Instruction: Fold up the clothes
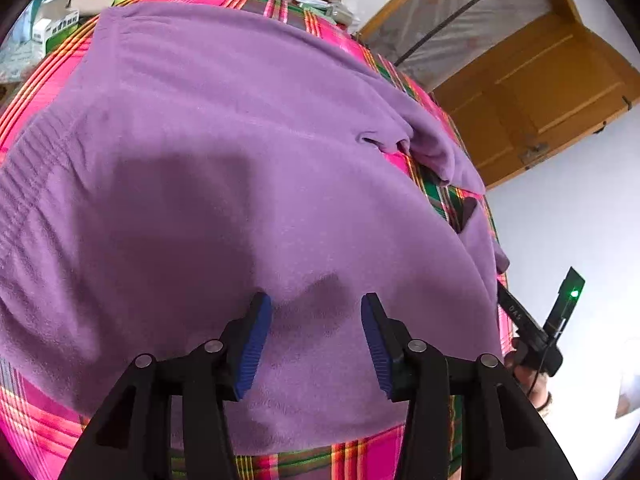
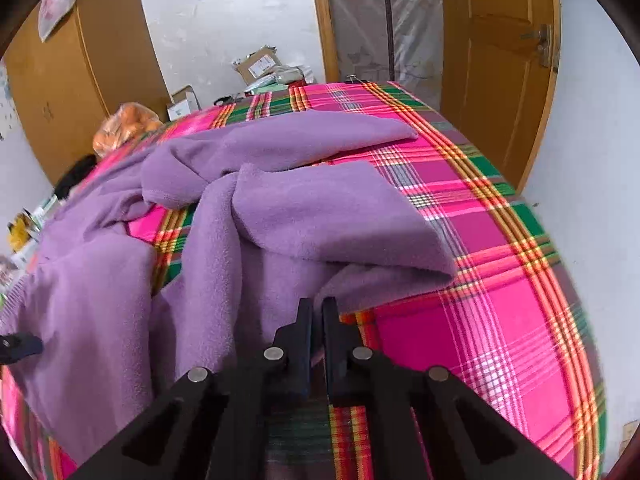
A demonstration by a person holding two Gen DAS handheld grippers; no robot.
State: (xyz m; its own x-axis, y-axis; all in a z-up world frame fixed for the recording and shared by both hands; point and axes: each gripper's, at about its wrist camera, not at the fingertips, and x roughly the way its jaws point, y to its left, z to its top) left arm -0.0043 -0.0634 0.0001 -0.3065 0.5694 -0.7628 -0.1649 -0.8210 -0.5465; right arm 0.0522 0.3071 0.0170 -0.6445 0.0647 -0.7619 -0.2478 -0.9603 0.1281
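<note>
A purple fleece garment [image 1: 240, 160] lies spread over a pink, green and orange plaid cloth [image 1: 36, 420]. My left gripper [image 1: 316, 312] hovers open just above its near part, blue pads well apart and nothing between them. In the right wrist view the garment [image 2: 300, 208] is rumpled, with a sleeve folded across it and another sleeve lying farther back. My right gripper [image 2: 317, 306] is shut at the garment's near edge, where the fleece meets the plaid cloth [image 2: 500, 320]; a sliver of purple shows between its fingers. One fingertip [image 2: 22, 346] of the left gripper shows at the far left.
Cardboard boxes [image 2: 256, 66] and an orange bag [image 2: 128, 124] sit beyond the far edge of the cloth. A wooden door [image 2: 500, 80] and a doorway hung with a plastic sheet [image 2: 384, 20] stand behind. A white wall [image 1: 560, 220] lies past the right edge.
</note>
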